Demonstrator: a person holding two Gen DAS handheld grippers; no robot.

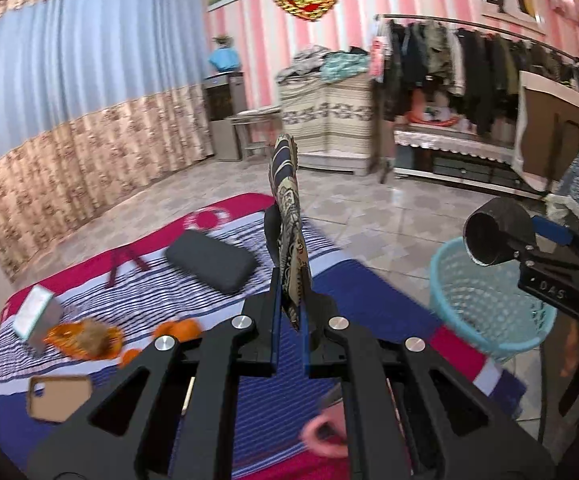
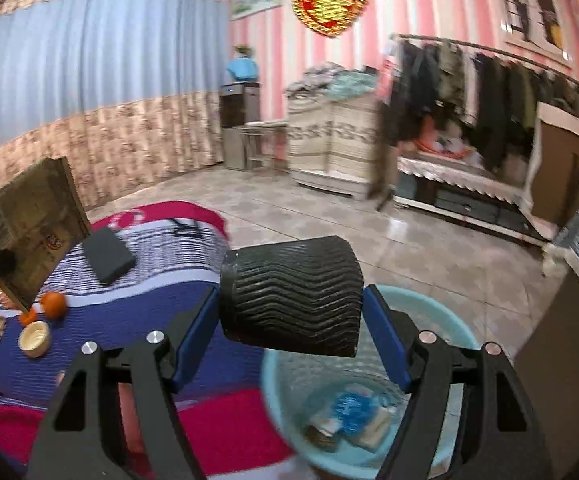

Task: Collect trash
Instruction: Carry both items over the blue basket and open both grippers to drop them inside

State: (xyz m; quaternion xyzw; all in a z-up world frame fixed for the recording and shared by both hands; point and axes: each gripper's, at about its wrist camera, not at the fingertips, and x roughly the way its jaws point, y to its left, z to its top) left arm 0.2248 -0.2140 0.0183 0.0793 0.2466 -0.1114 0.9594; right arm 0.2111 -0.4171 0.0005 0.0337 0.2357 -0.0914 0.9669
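While my right hand-held gripper [image 2: 289, 316] clamps a black ribbed cup [image 2: 289, 300] just above the blue basket [image 2: 441, 320], already holding scraps, my left hand-held gripper [image 1: 291, 312] pinches a flat wrapper [image 1: 289, 216], and orange peels [image 1: 177, 328] remain below it on the bed [image 1: 369, 292].

At the right edge of the left wrist view, pale letters "DAS" stand on the right gripper [image 1: 489, 240] (its black body); nothing else reads.
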